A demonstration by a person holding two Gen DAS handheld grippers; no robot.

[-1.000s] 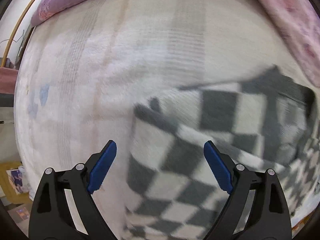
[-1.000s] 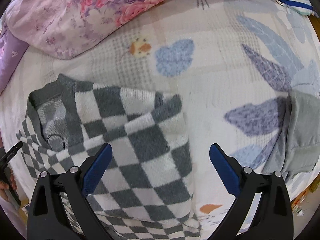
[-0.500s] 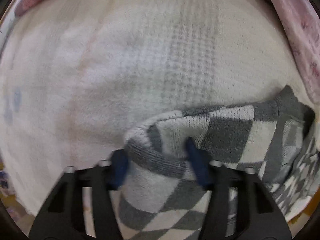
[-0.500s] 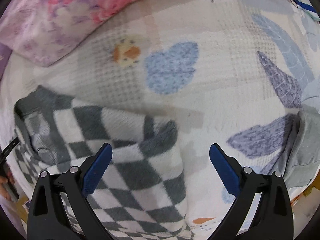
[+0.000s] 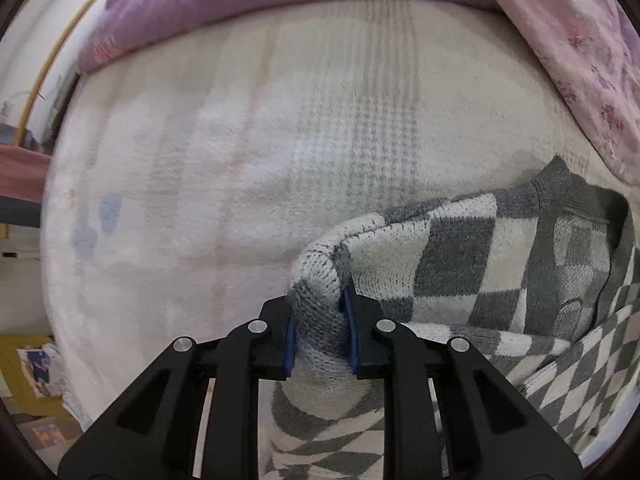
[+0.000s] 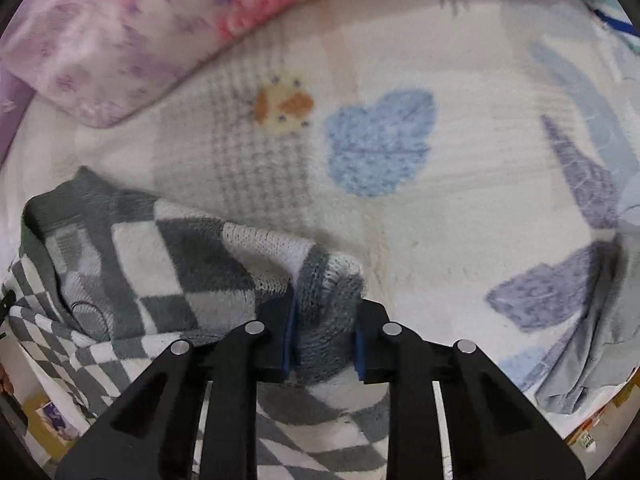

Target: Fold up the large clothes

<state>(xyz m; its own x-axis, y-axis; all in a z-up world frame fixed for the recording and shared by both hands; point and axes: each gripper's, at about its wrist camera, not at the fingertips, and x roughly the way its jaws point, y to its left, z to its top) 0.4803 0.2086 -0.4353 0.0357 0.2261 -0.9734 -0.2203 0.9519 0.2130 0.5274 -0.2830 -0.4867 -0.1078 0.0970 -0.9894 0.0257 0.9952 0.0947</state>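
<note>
Both my left gripper (image 5: 320, 334) and right gripper (image 6: 323, 334) have just closed, jaws pinching bunched corners of the checkered sweater (image 5: 460, 264); thick knit could slip free as I lift.

The sweater (image 5: 460, 264) runs off the lower and right edges of the left wrist view and off the lower left of the right wrist view, and the knit pinched between each gripper's pads is hidden by the black fingers (image 5: 276, 336). The quilt (image 6: 160, 32) at the top of the right wrist view is smeared, its flowers unreadable, and it is cut by the rim. A grey cloth (image 6: 600, 344) is cropped at the right edge, and the small packet (image 6: 586, 438) below it is too small to read.
</note>
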